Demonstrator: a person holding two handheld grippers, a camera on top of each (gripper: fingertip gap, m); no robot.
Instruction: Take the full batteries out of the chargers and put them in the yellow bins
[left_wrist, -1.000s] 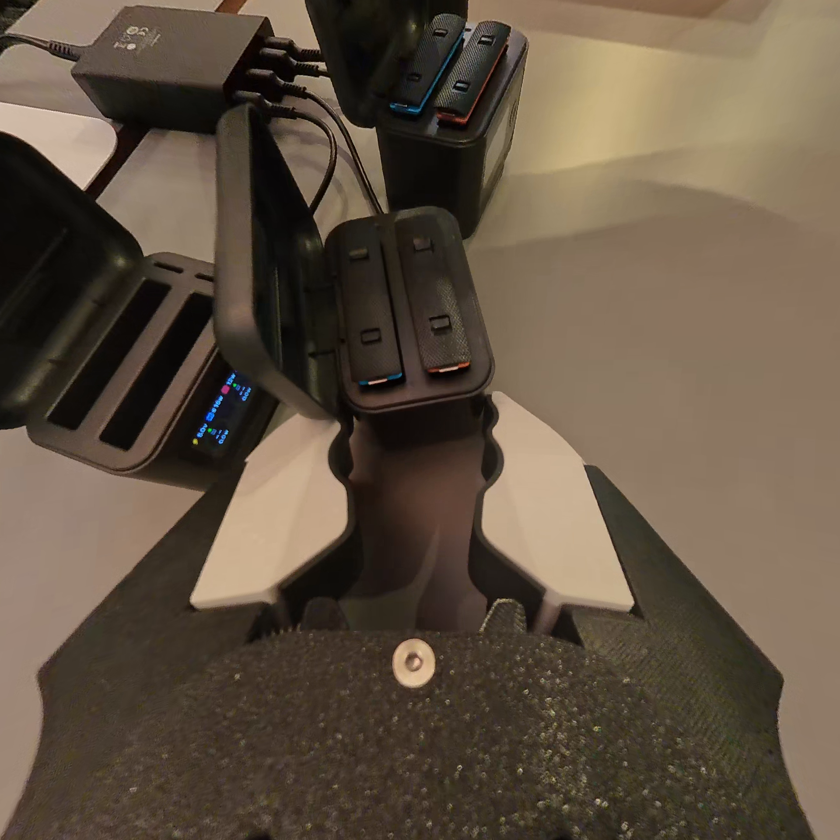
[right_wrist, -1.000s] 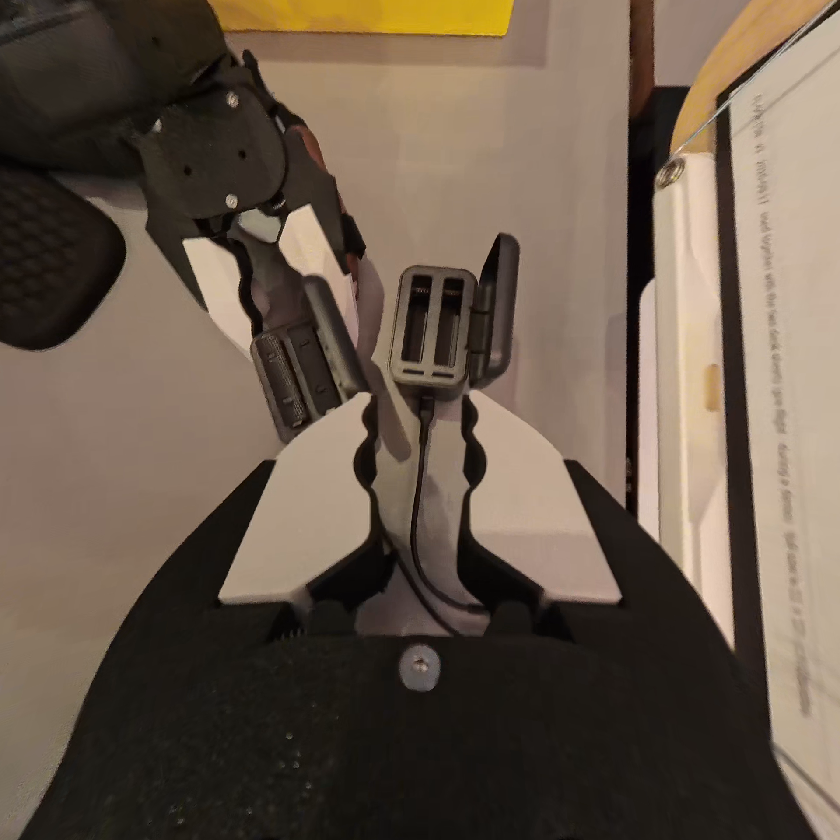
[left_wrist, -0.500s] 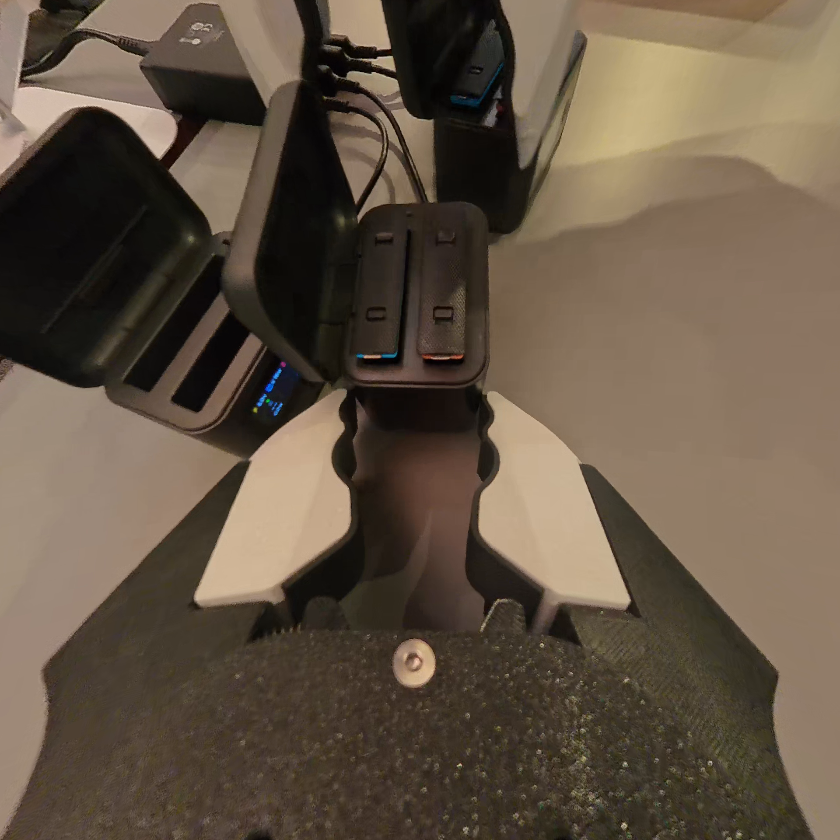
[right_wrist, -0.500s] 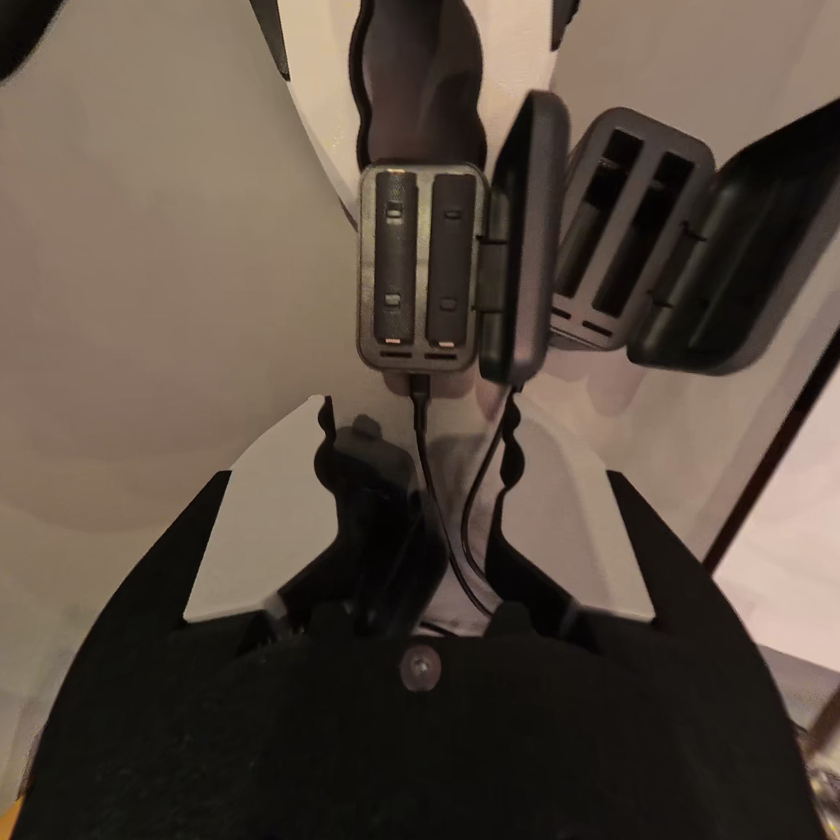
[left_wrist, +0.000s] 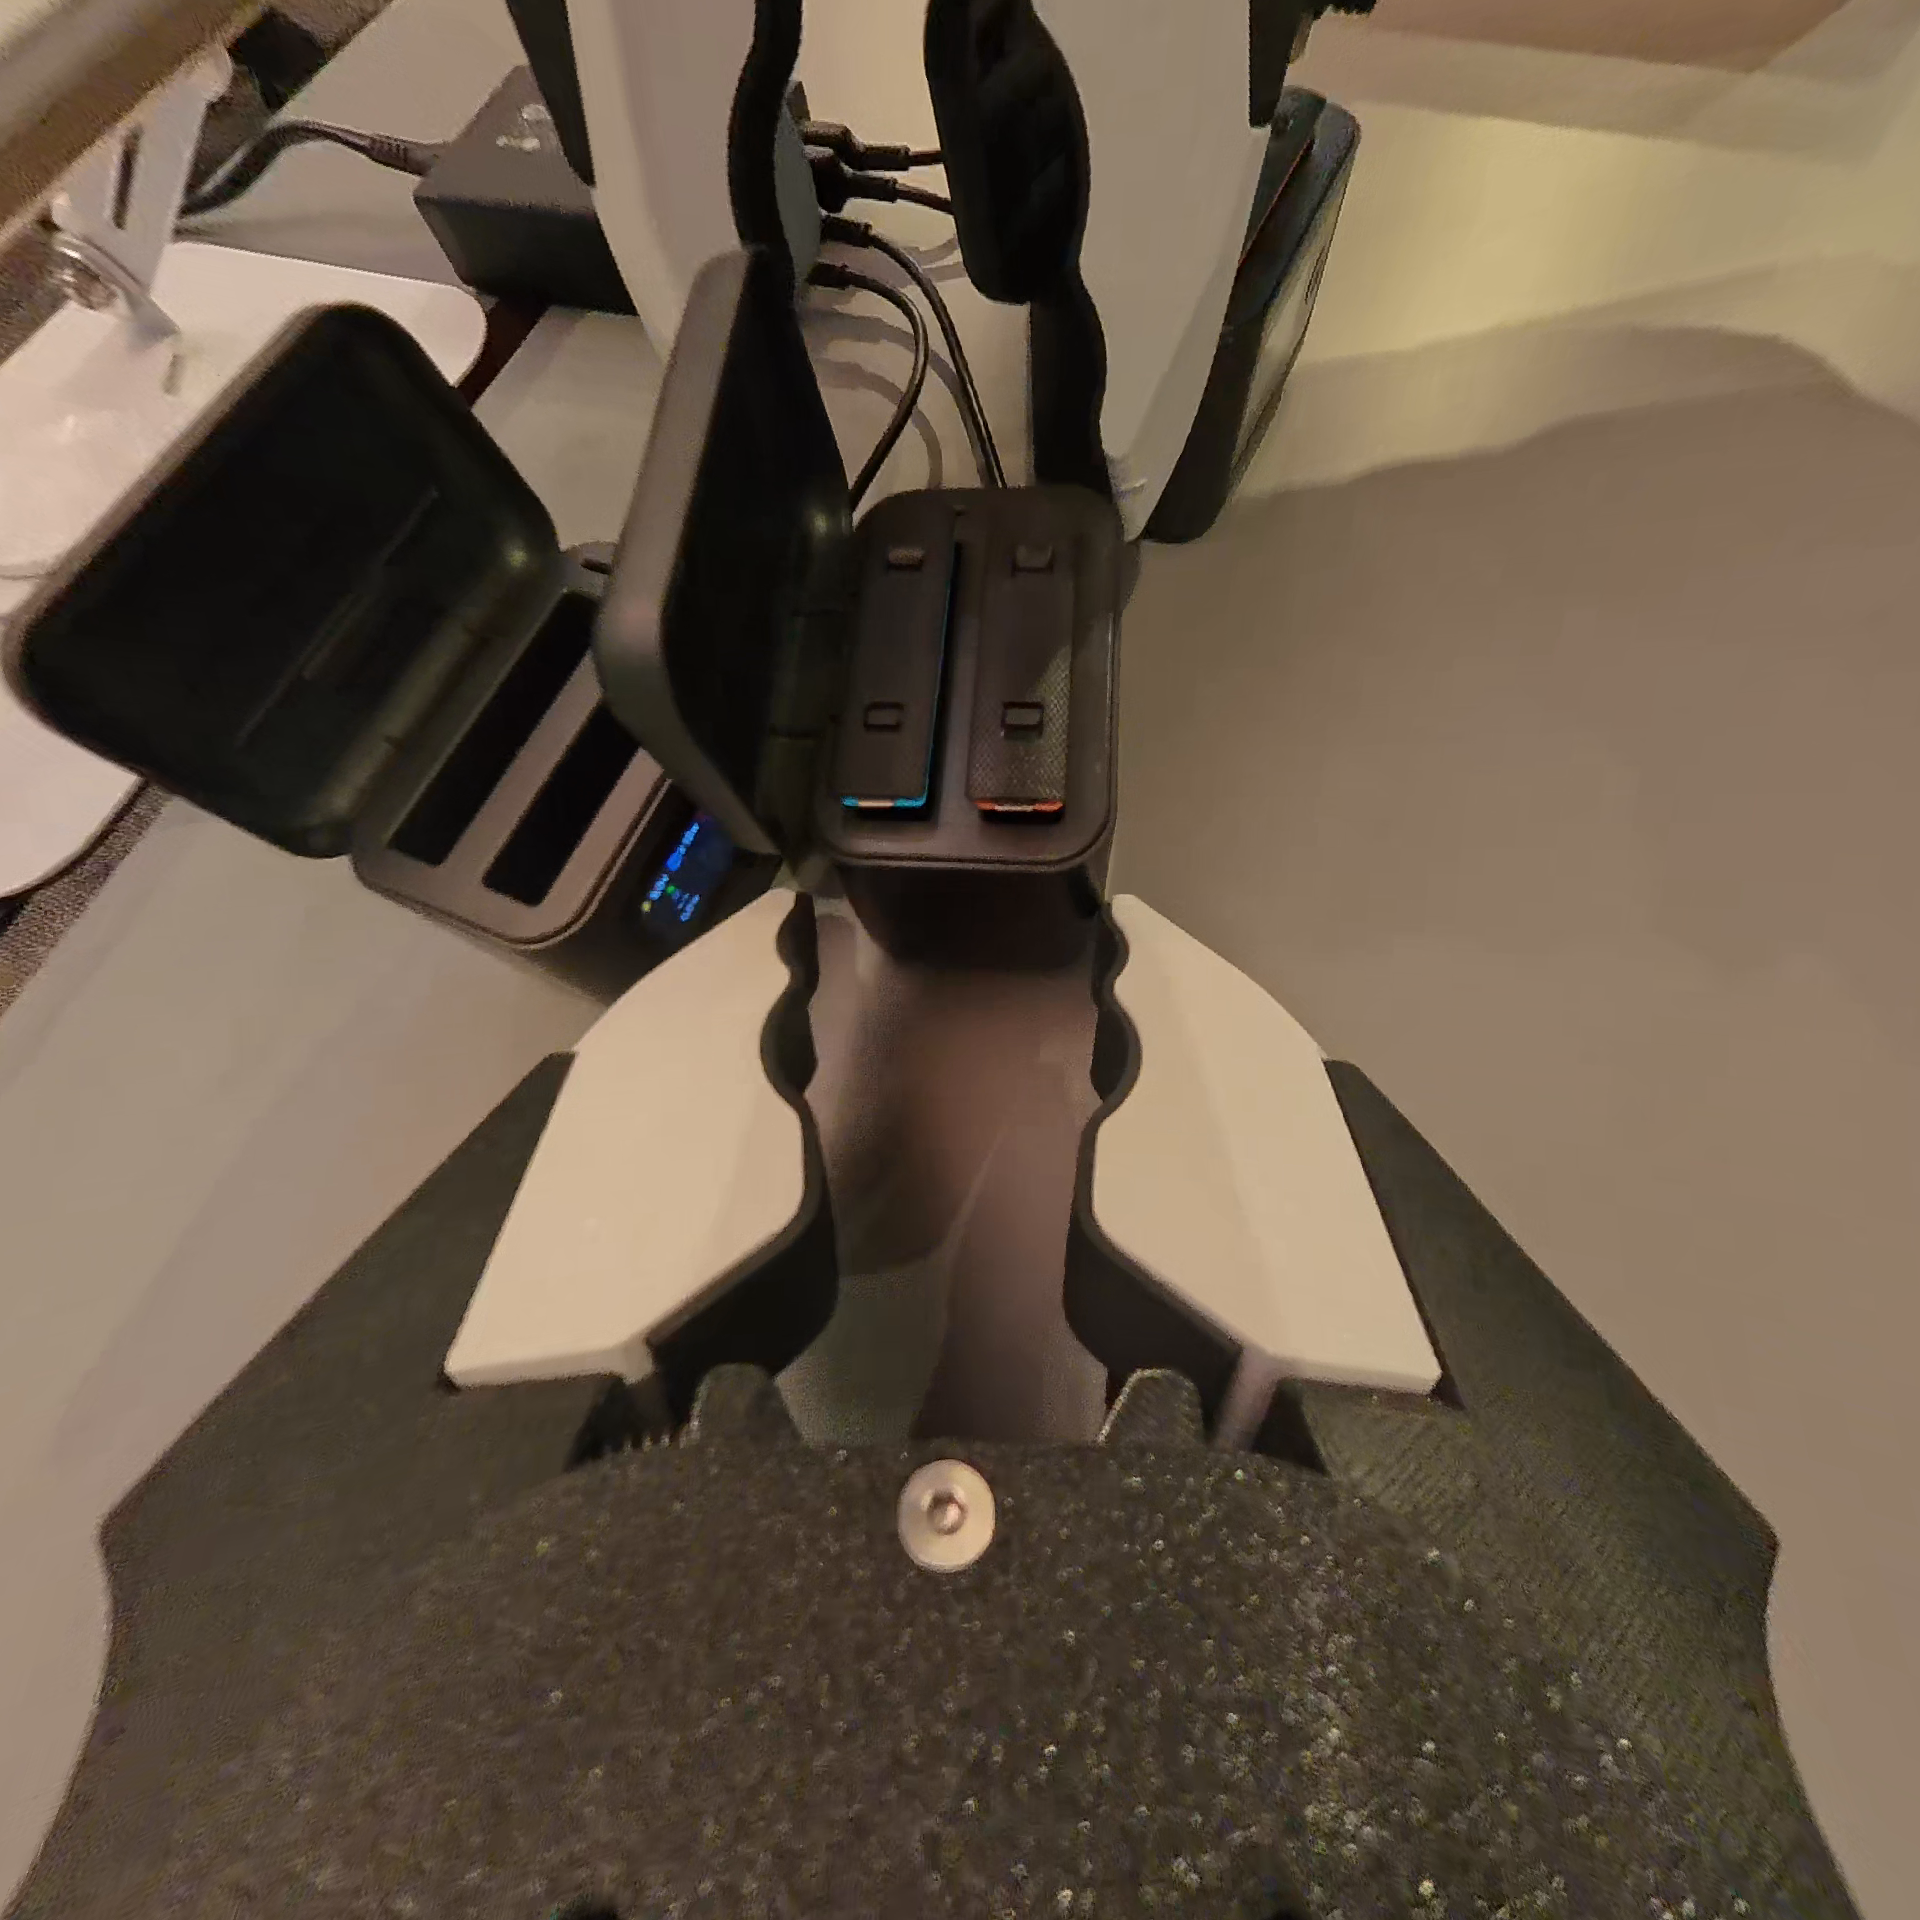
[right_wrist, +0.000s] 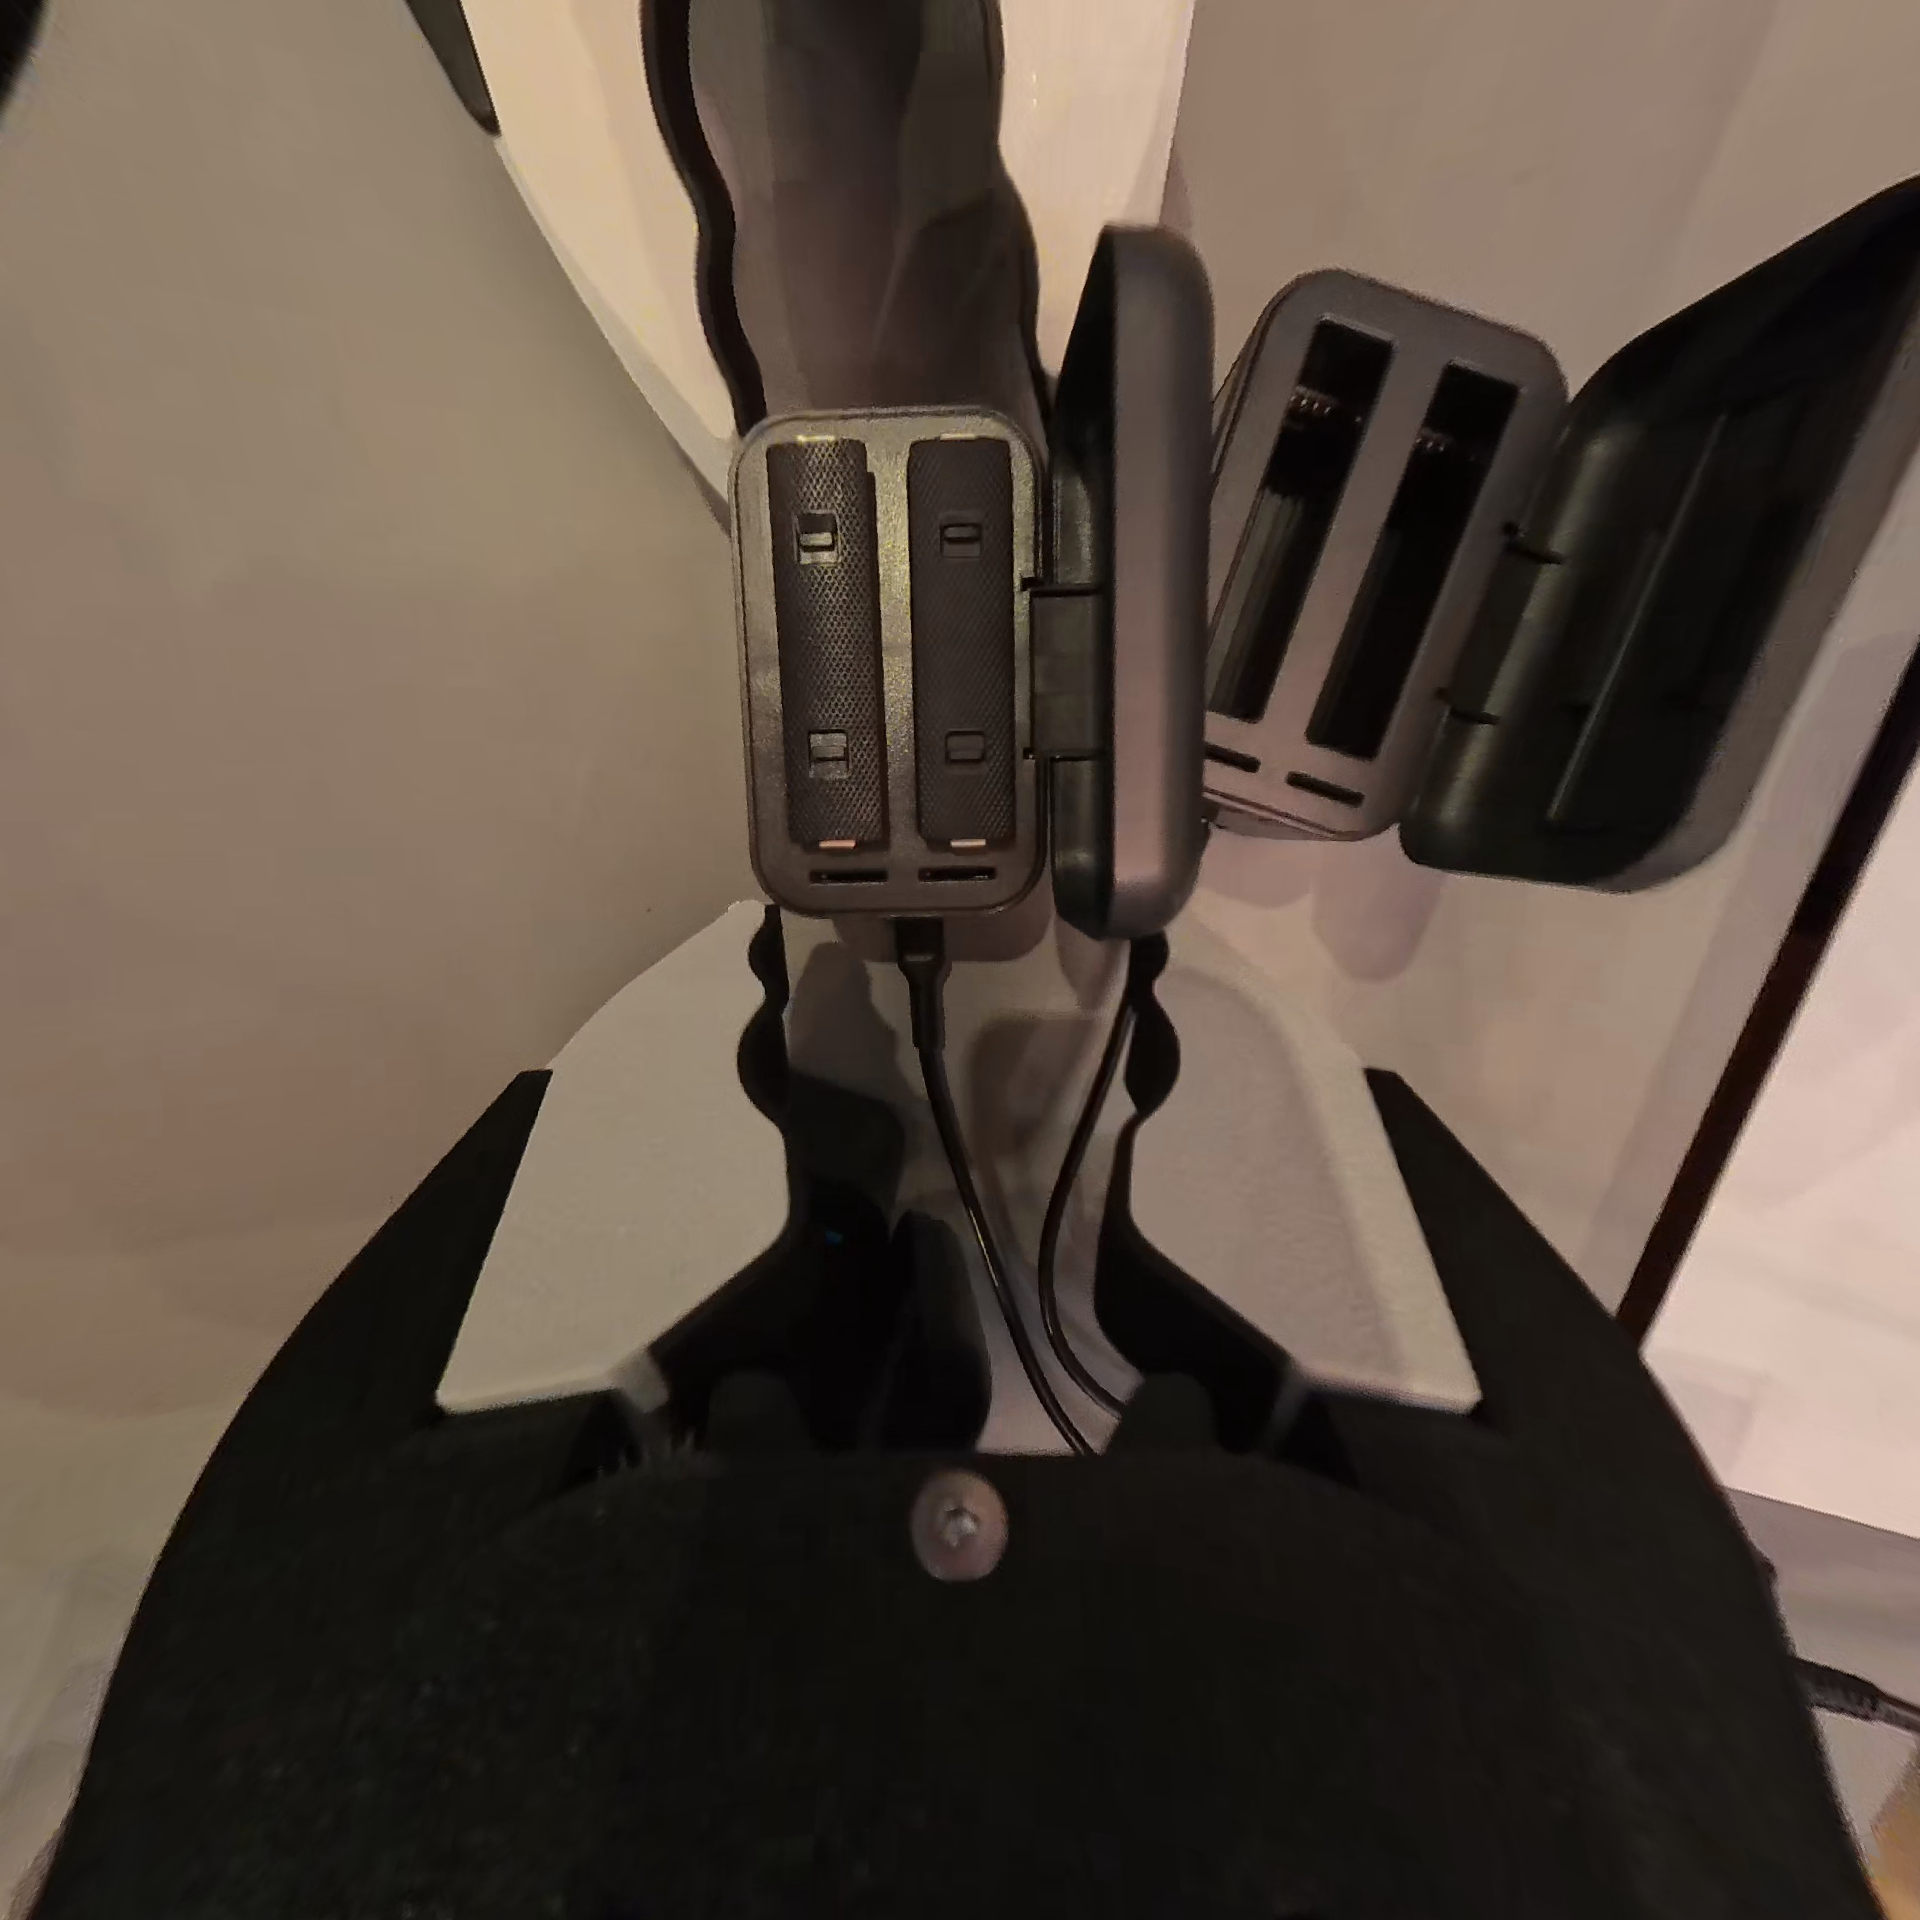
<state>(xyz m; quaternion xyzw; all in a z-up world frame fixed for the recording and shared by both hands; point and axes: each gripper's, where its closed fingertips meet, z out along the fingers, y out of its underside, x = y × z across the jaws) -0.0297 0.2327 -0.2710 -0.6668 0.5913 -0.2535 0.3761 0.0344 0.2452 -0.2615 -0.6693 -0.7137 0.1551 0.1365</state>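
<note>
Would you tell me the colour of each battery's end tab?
Left battery blue, right battery orange; left wrist view.

Three chargers (left_wrist: 977, 717), two batteries (left_wrist: 888, 675) seated, perhaps more behind, one power hub (left_wrist: 509, 218).

The counter (left_wrist: 1507, 831) is a smooth, pale surface, grey-white in warm light. On it stands a dark charger (left_wrist: 982, 862) with its lid (left_wrist: 727, 540) open and upright; two batteries sit in its slots. Just beside it, on the left in the left wrist view, is a second charger (left_wrist: 540, 821), also open, with both slots empty and a small lit display on its front. Behind them a black power adapter (left_wrist: 509, 208) lies on the counter, and thin black cables (left_wrist: 914, 343) run over the surface from it toward the chargers. A third dark charger (left_wrist: 1268, 312) stands farther back, partly hidden.
</note>
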